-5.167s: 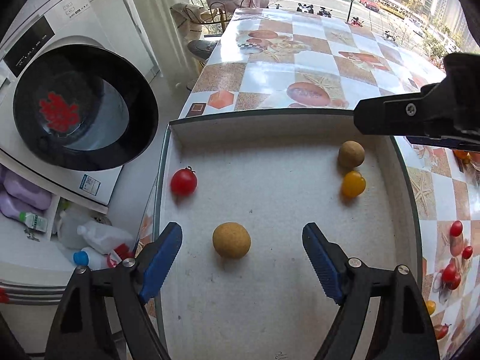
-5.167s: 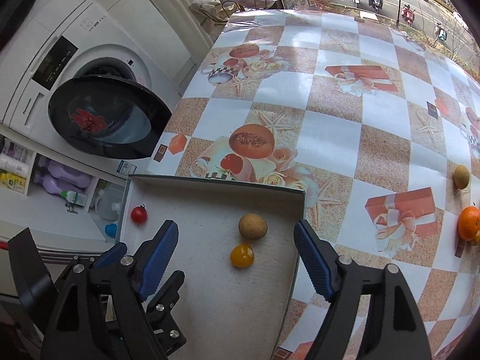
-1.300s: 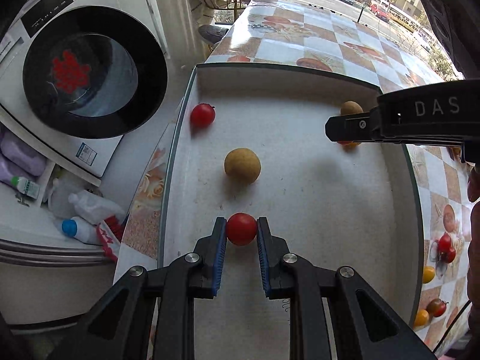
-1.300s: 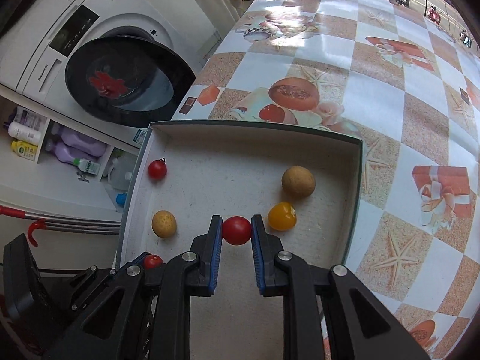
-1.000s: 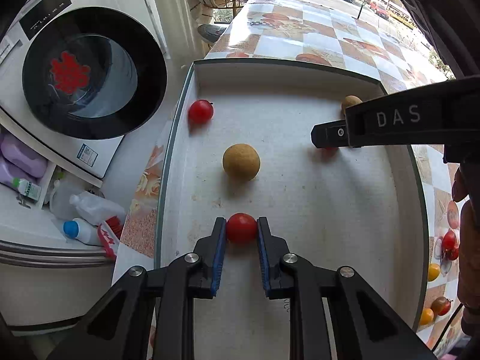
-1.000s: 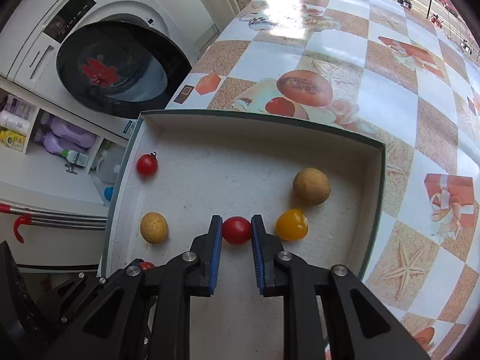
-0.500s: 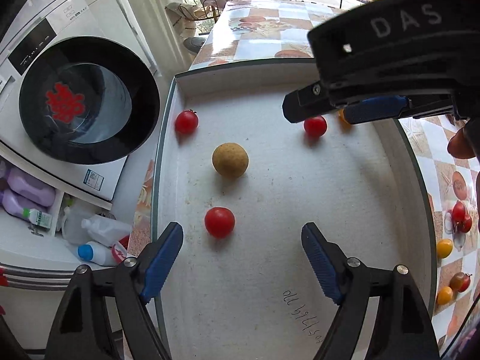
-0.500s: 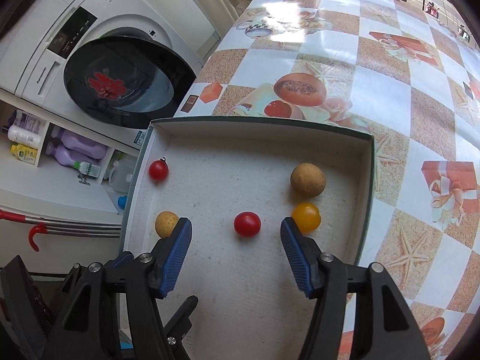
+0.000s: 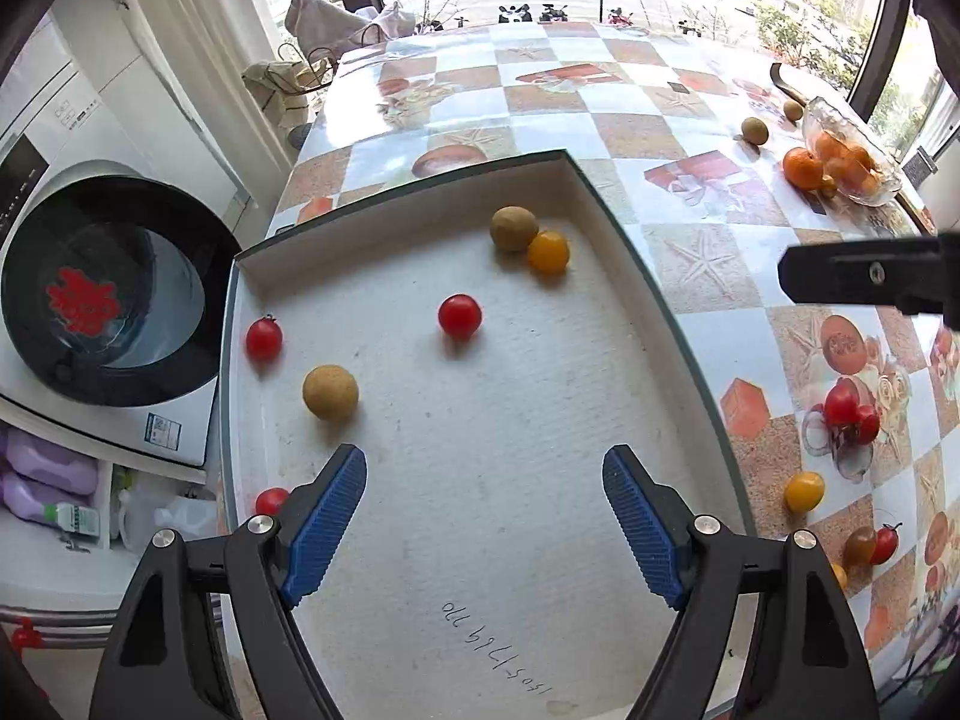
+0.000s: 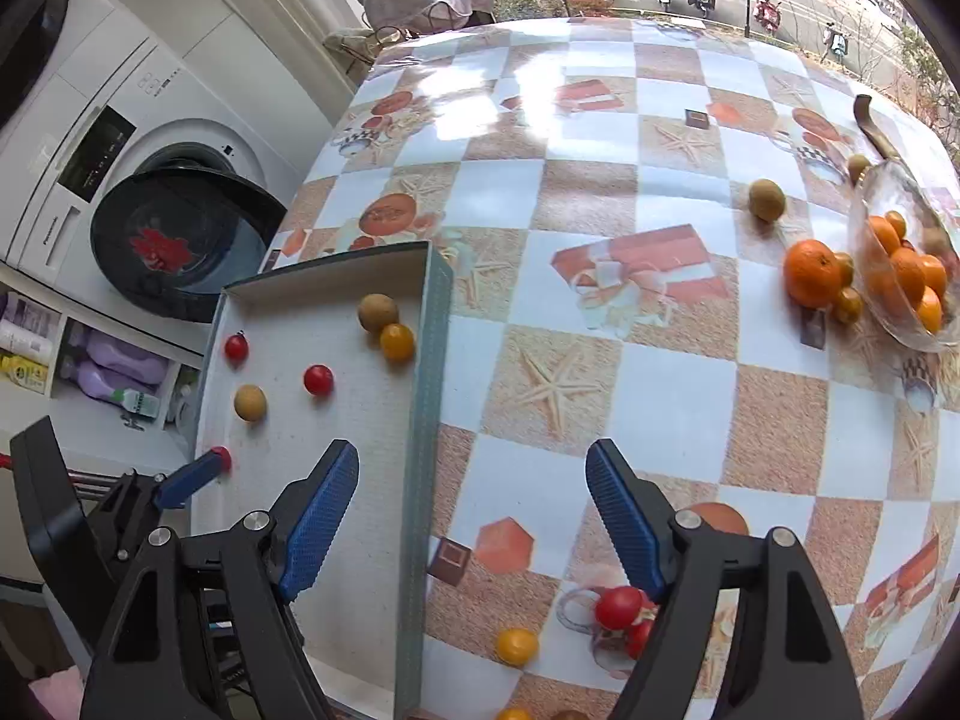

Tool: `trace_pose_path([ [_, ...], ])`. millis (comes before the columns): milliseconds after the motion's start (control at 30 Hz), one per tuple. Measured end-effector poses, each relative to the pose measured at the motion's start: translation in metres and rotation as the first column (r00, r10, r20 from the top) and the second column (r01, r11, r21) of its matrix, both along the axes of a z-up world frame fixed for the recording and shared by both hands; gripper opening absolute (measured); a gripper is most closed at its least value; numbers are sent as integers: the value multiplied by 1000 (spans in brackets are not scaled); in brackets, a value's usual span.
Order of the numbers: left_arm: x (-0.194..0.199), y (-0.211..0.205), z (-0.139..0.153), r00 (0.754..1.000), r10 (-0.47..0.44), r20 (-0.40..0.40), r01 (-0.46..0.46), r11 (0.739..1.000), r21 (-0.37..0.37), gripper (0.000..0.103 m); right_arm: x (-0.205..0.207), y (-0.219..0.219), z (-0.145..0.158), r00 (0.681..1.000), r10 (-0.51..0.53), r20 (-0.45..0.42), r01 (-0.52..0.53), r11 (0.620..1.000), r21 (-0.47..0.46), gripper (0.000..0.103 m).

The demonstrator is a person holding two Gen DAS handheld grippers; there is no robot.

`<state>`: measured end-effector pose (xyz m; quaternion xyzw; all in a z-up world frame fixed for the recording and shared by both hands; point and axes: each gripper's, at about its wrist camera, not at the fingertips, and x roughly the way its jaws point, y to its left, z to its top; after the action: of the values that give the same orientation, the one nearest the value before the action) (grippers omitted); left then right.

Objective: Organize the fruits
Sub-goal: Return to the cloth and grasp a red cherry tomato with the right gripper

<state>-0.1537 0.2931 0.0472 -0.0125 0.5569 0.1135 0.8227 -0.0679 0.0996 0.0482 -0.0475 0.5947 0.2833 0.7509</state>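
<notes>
Both tools are released and empty. The left gripper [image 9: 485, 531] is held with its jaws spread wide above the near part of the tray [image 9: 654, 300], and the right gripper [image 10: 472, 513] is held equally wide above the tray's right wall and the tablecloth [image 10: 600, 192].

Six fruits lie in the tray: a red tomato [image 9: 459, 315] near the middle, a second red tomato [image 9: 264, 339] against the left wall, a third [image 9: 271, 500] partly hidden by the left finger, a tan round fruit [image 9: 330, 392] at near left, and a brown fruit [image 9: 513, 228] touching a yellow tomato [image 9: 548, 252] at the far right.

The step in hand is judged to be the next pick-up from the loose fruit on the tablecloth. The closest candidates for the right gripper are the red tomato cluster [image 10: 618, 607] and the yellow tomato beside it [image 10: 516, 646], both on the near right.

- One fruit is to be selected and centred between the pads before descent.
- The clustered tomatoes touch one another; the outermost should be approached from its free side.
- Closure should be gentle, as thin skins are likely to split.
- Round fruit is apt to roll; release should be made low over the tray.
</notes>
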Motion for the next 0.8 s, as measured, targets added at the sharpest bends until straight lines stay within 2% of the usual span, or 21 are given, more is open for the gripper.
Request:
trace_pose_path([
  [200,21,-39,14,992,-124,32,124,992,-8,82,-32,-63,-13,998,-68,-13,66,993,-97,81],
  [433,42,-87,19,962,-270,33,271,962,-30,82,-63,-103,-18,995,-97,-21,94,987,-129,81],
  [567,50,-110,8,938,-347,-3,346,936,-63,82,-78,-114,-19,997,-74,-16,72,989,-129,81],
  [700,54,-122,-7,922,-386,-40,382,920,-84,82,-96,-116,-22,1000,-2,11,3,989,-146,81],
  [767,57,-126,-11,917,-396,-48,390,915,-103,82,-105,-114,-25,999,43,15,-40,988,-149,78],
  [800,57,-128,-13,914,-403,-49,396,912,-110,82,-109,-113,-27,998,62,12,-59,987,-149,73],
])
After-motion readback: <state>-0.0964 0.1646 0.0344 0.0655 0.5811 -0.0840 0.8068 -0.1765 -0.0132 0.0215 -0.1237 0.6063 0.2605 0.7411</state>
